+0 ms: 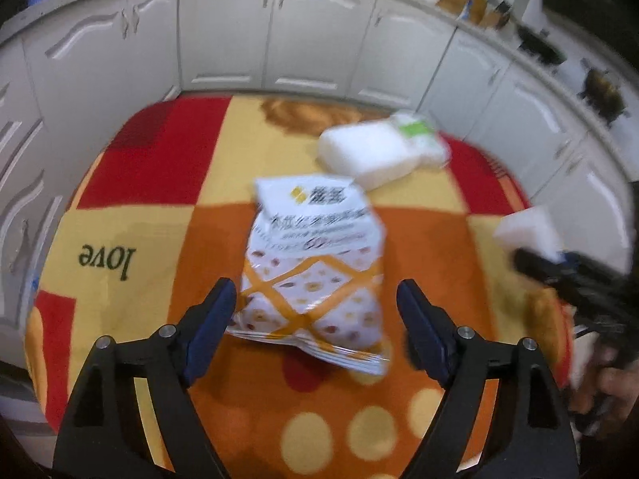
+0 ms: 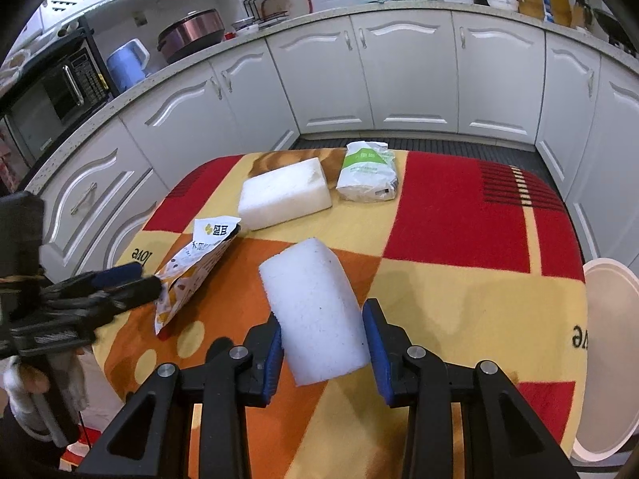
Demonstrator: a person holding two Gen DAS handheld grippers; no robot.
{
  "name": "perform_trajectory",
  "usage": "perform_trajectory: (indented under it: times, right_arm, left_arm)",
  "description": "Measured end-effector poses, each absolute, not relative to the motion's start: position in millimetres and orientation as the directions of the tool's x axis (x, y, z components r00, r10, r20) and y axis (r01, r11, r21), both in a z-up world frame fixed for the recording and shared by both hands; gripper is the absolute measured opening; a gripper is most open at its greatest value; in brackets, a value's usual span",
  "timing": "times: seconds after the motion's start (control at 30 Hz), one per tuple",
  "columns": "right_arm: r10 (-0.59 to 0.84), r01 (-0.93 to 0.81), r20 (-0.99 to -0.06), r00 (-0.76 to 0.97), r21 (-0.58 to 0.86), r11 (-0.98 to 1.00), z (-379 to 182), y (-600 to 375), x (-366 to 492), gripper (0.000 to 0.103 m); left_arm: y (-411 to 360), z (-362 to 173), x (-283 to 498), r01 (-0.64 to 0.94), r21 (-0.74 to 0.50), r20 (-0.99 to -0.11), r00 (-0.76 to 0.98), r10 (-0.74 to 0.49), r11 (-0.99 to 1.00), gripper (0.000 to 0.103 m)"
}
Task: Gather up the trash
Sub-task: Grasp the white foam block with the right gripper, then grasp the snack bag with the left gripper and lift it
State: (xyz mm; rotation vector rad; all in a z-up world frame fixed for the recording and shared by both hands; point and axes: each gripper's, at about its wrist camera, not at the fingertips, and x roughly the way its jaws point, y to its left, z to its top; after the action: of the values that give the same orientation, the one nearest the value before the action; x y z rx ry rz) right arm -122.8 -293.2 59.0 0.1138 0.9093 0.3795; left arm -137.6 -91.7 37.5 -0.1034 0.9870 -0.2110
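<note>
A white and orange snack bag point(image 1: 315, 267) lies on the patterned table cloth point(image 1: 131, 215). My left gripper point(image 1: 317, 319) is open, its fingers on either side of the bag's near end; the right wrist view shows the bag point(image 2: 191, 267) at that gripper's tips. My right gripper point(image 2: 325, 343) is shut on a white foam block point(image 2: 315, 311), held above the cloth; this block also shows in the left wrist view point(image 1: 527, 231). A second foam block point(image 2: 283, 193) and a green and white packet point(image 2: 367, 171) lie at the far side of the table.
White kitchen cabinets point(image 2: 399, 76) curve around behind the table. A white round bin lid or plate point(image 2: 611, 359) sits at the table's right edge. A microwave point(image 2: 52, 99) and a blue kettle point(image 2: 127, 64) stand on the counter at left.
</note>
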Motion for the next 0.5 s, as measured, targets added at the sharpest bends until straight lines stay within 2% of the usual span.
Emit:
perform_trajectory:
  times: [0.1, 0.27, 0.5]
  right_arm:
    - [0.366, -0.274, -0.75, 0.551, 0.252, 0.928, 58.4, -292.6, -123.8, 0.036]
    - [0.365, -0.271, -0.753, 0.548, 0.253, 0.929, 56.5, -293.7, -124.5, 0.036]
    - [0.374, -0.275, -0.745, 0.553, 0.26, 0.926, 59.2, -294.5, -129.6, 0.036]
  left_arm:
    - [-89.6, 20.4, -128.1, 0.102, -0.199, -0.841, 0.493, -0.223, 0.975, 0.082]
    - [-78.7, 22.2, -128.9, 0.071, -0.277, -0.808, 0.523, -0.272, 0.958, 0.079]
    - [-74.5, 42.0, -145.5, 0.079, -0.271, -0.77, 0.58, -0.265, 0.959, 0.075]
